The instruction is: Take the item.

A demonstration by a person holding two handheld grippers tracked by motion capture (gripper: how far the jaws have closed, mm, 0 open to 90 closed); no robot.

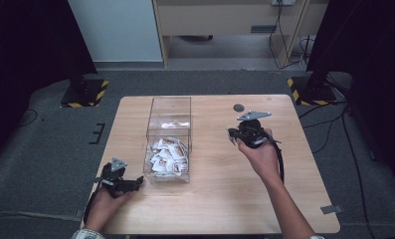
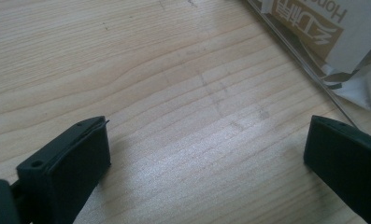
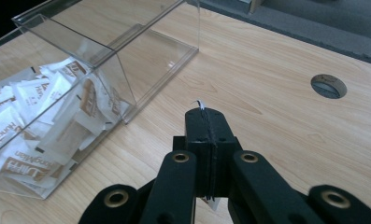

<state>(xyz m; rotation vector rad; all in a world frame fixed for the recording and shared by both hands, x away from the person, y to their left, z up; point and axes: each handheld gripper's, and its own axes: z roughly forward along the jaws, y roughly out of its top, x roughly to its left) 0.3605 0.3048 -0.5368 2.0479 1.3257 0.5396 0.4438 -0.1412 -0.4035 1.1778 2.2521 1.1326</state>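
So the right tongs [image 3: 206, 112] are clamped fully together, with a thin white sliver of something pinched between the tips. Looks like the edge of a packet [image 3: 201, 103], though so little of it pokes out that I can't swear to it. They're hanging above the bare bench [image 3: 276, 121], well off to the side of the clear box [image 3: 120, 77].

My read: this is the carry step, one packet pulled out of the pile and on its way somewhere. The box has two compartments split by a clear divider. One is heaped with white-and-brown packets [image 3: 31, 109]; the other, farther from the person, looks just about empty, though glare makes it hard to say. If the packet is meant for that empty half, the next move would be swinging back over the rim and lowering in before letting go. Thin grip like that could slip, so no jerking.

The left tongs [image 2: 206, 158] are spread wide with nothing in them, low over the bench right next to the box's full end, a packet showing through the wall [image 2: 309, 28].

There's also a round hole [image 3: 329, 86] in the bench beyond the right tongs.
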